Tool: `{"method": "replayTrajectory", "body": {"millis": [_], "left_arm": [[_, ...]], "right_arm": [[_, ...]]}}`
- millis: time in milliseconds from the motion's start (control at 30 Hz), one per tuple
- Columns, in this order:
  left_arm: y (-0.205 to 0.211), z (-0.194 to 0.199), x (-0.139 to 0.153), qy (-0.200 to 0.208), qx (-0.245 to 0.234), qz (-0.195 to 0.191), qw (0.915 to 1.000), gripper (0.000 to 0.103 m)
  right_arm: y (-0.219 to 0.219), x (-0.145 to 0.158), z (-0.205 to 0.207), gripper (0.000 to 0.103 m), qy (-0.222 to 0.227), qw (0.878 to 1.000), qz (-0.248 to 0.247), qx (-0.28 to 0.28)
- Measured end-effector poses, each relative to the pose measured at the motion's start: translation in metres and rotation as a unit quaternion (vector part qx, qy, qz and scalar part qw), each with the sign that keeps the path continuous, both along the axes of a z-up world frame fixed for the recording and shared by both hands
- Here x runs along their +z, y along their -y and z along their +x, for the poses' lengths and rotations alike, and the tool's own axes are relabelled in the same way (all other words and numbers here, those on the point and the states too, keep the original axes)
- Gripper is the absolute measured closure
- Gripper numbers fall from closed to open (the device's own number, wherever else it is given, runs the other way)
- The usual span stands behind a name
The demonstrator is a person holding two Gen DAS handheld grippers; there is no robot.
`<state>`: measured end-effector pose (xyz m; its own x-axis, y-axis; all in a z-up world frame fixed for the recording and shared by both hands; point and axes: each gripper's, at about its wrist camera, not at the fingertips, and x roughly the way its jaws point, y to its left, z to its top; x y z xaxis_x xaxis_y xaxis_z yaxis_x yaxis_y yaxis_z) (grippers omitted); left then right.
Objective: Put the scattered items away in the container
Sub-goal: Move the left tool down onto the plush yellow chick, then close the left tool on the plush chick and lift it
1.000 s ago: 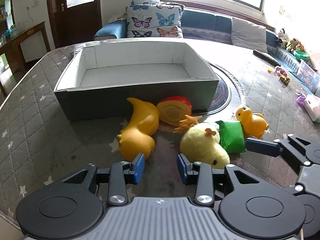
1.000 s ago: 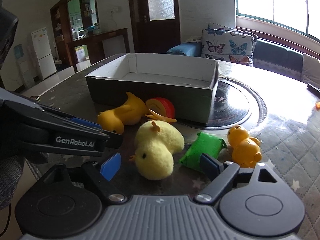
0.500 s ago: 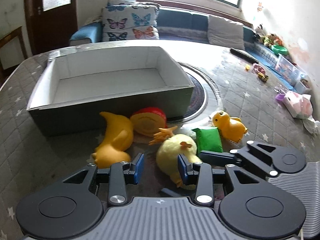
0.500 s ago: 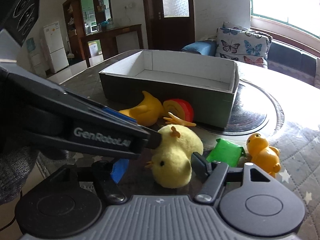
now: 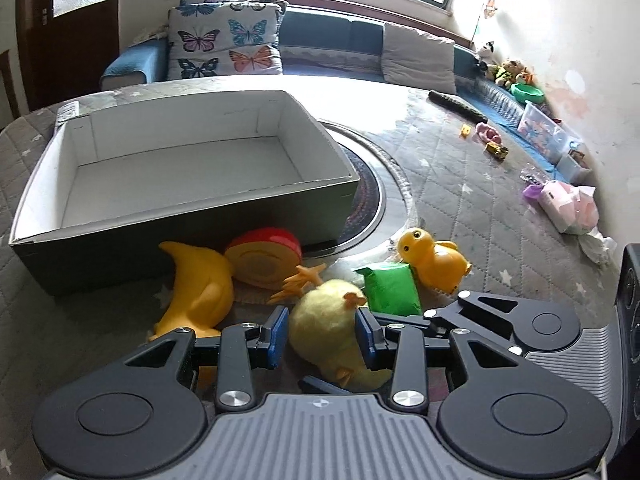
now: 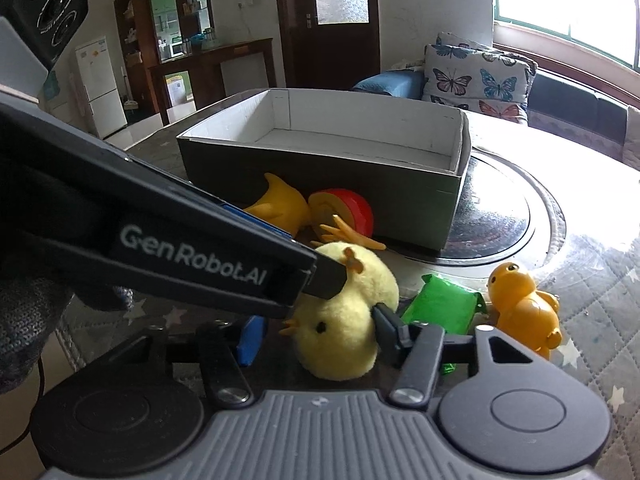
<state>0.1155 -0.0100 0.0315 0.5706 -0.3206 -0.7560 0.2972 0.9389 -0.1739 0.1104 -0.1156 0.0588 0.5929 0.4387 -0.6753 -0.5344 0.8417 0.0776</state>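
Note:
A yellow plush chick (image 5: 324,332) lies on the quilted table in front of the grey cardboard box (image 5: 120,252). My left gripper (image 5: 321,337) is open and straddles the chick, one blue pad on each side. My right gripper (image 6: 318,330) comes in from the right; its jaws are closing around the same chick (image 6: 340,320). Its right finger (image 6: 386,322) dents the plush, and its blue left pad (image 6: 250,340) stands apart from it. The left gripper's finger (image 6: 200,256) crosses the right wrist view and hides part of the chick.
Beside the chick lie a green packet (image 5: 394,288), a small orange duck (image 5: 434,264), a big yellow duck toy (image 5: 196,292) and a red-and-yellow round toy (image 5: 260,254) against the empty box. A dark round plate (image 5: 374,196) sits right of the box. Small toys (image 5: 496,150) and a pink pack (image 5: 568,208) lie far right.
My left gripper has shifted right, from beside the big yellow duck to astride the plush chick. My right gripper's jaws have narrowed around the chick, and its right finger now dents the plush.

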Motion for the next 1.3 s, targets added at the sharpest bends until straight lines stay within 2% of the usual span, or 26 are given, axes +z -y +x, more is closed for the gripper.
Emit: {"method": "replayTrajectory", "body": {"millis": [267,467,667,867,1033,1133,1167,1300], "left_arm": [[-0.001,0.013,-0.009,-0.023,-0.008,-0.026,0.9994,0.061],[-0.008,0.014,-0.01,-0.028,-0.005,-0.047,0.9985,0.063],[-0.009,0.005,-0.003,-0.016,-0.002,-0.05,0.9986,0.068],[-0.012,0.0,0.025,0.023,0.0,-0.056,0.9982,0.068],[-0.016,0.016,0.046,0.055,0.013,-0.058,0.9967,0.069],[-0.02,0.034,0.053,0.063,0.025,-0.058,0.996,0.079],[-0.021,0.041,0.054,0.062,0.029,-0.06,0.9959,0.087],[-0.024,0.074,0.048,0.051,0.032,-0.076,0.9953,0.087]], "right_arm": [[0.001,-0.006,0.007,0.054,-0.009,1.0,-0.006,-0.013],[0.002,-0.005,0.006,0.055,-0.01,1.0,-0.007,-0.011],[0.002,0.001,0.0,0.056,-0.002,1.0,-0.006,-0.009],[0.003,0.026,-0.003,0.057,0.033,0.999,-0.002,0.0],[0.0,0.047,0.016,0.057,0.062,0.998,0.005,0.009],[-0.006,0.057,0.033,0.06,0.081,0.997,0.003,0.017],[-0.008,0.06,0.04,0.063,0.086,0.996,0.003,0.02],[-0.019,0.063,0.075,0.074,0.074,0.997,0.004,0.031]]}}
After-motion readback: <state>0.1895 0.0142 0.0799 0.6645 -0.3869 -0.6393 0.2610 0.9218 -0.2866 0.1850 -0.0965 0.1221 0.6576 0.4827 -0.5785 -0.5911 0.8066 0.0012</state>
